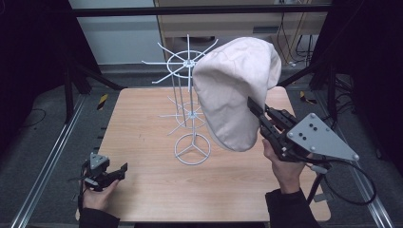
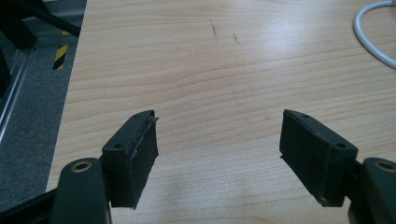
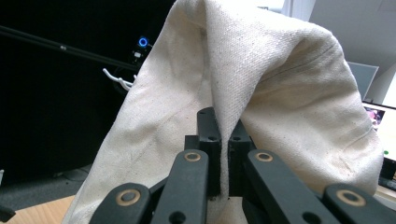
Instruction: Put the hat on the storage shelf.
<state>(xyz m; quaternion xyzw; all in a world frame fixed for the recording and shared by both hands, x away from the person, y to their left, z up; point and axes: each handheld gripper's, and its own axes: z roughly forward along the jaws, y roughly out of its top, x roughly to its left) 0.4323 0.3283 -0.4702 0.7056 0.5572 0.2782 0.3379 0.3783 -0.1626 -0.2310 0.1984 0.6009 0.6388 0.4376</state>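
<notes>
1. High view: the right gripper [image 1: 255, 110] pinches the lower edge of a cream cloth hat [image 1: 235, 90] and holds it up over the far right part of the surface [image 1: 142, 142]. The white wire rack [image 1: 189, 107] stands just left of the hat, its top spokes touching or nearly touching the fabric; which of the two cannot be told. The hat's long axis runs from upper right down to lower left, so the rack lies to the gripper's left. The left gripper [image 1: 121, 171] rests at the near left corner, well apart from both.
2. Left gripper view: its jaws stand wide with nothing between them, over bare wood, and the rack's base ring [image 2: 373, 35] curves in at the top right.
3. Right gripper view: the jaws are closed tight on a fold of the hat [image 3: 261, 93], which drapes up and over them. A white spoke tip [image 3: 116, 78] pokes out left of the fabric, so the right hand is the nearer one to the rack.
</notes>
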